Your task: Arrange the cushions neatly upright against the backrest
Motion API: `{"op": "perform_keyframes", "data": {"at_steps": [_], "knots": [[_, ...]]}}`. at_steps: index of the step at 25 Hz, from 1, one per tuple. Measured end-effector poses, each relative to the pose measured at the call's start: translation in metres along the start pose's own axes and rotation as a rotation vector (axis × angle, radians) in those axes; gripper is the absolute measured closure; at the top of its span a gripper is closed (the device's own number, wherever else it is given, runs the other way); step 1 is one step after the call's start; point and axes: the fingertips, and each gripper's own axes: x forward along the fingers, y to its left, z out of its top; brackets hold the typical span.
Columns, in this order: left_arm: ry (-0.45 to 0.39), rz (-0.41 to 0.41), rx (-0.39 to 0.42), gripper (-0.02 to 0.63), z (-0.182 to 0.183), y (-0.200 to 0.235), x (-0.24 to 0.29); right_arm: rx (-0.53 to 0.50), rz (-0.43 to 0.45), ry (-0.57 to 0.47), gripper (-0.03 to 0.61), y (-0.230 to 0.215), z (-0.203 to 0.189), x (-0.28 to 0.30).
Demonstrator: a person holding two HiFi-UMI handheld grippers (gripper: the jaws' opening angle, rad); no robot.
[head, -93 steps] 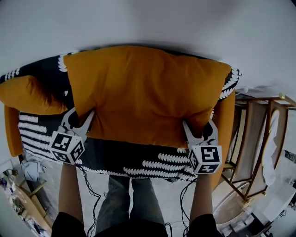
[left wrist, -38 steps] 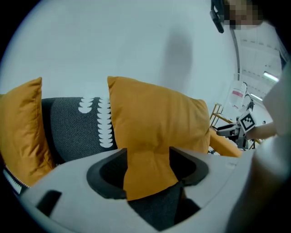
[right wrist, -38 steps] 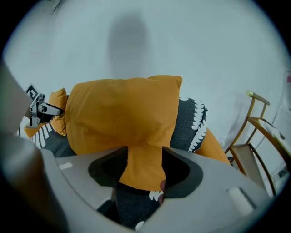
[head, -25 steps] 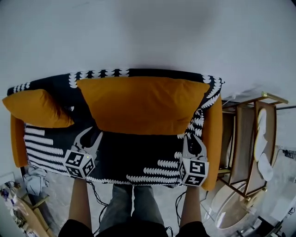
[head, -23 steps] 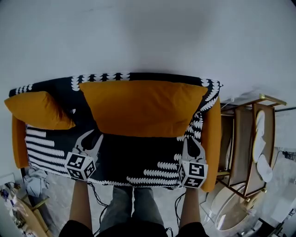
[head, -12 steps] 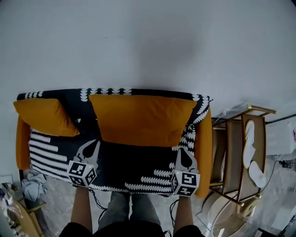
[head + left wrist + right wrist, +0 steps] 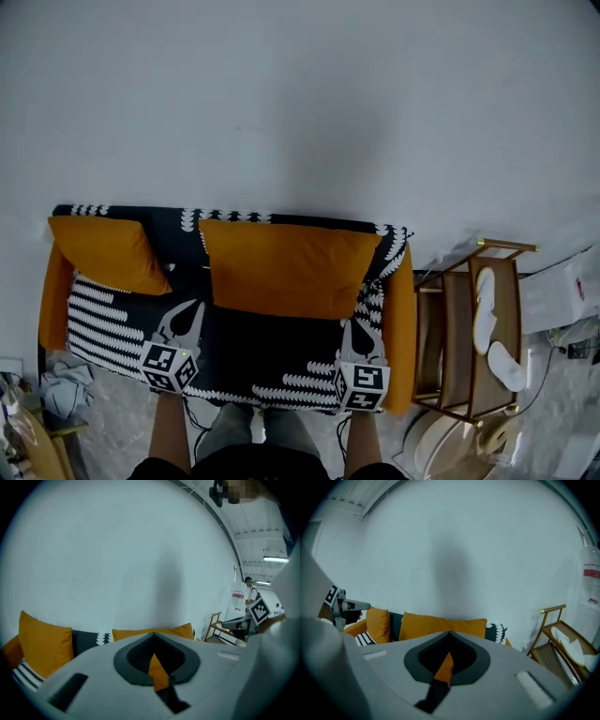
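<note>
**Sofa, cushions nearly set: items left to right**

1. Small orange cushion [image 7: 98, 253]: in the sofa's [image 7: 403, 319] left corner, standing against the backrest [image 7: 169, 217], its lower edge slanting a little.
2. Left hand-held gripper [image 7: 190, 312]: jaws pressed together, nothing held, above the seat's front and apart from both cushions.
3. Large orange cushion [image 7: 286, 267]: upright against the backrest, centre to right, resting on the black-and-white patterned throw [image 7: 272, 352].
4. Right hand-held gripper [image 7: 359, 328]: jaws likewise together and empty, just below the large cushion's right corner, not touching it.
5. Wooden rack [image 7: 466, 342]: beside the sofa's right arm, with white items on it.

**Handling note (judgement):** the arranging looks all but done. Any last correction falls to the small cushion. Take it by a lower corner, lift it rather than drag it so the throw stays flat, and square it to the backrest.

**Writing:** the gripper cubes carry square coded markers only. A sheet with a red band [image 7: 591, 571] hangs far right, too small to read.
</note>
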Motion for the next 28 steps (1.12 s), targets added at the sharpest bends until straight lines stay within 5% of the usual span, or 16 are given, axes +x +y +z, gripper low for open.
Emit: {"op": "perform_keyframes", "data": {"at_steps": [13, 21, 28], "knots": [[-0.092, -0.044, 0.103, 0.617, 0.045, -0.007, -0.087, -0.083, 0.005, -0.120, 0.569, 0.061, 0.053, -0.066], [-0.196, -0.093, 0.025, 0.617, 0.067, 0.005, -0.146, -0.085, -0.003, -0.147, 0.571, 0.112, 0.057, -0.114], [-0.233, -0.102, 0.108, 0.617, 0.081, 0.002, -0.183, -0.117, -0.010, -0.197, 0.571, 0.142, 0.066, -0.150]]}}
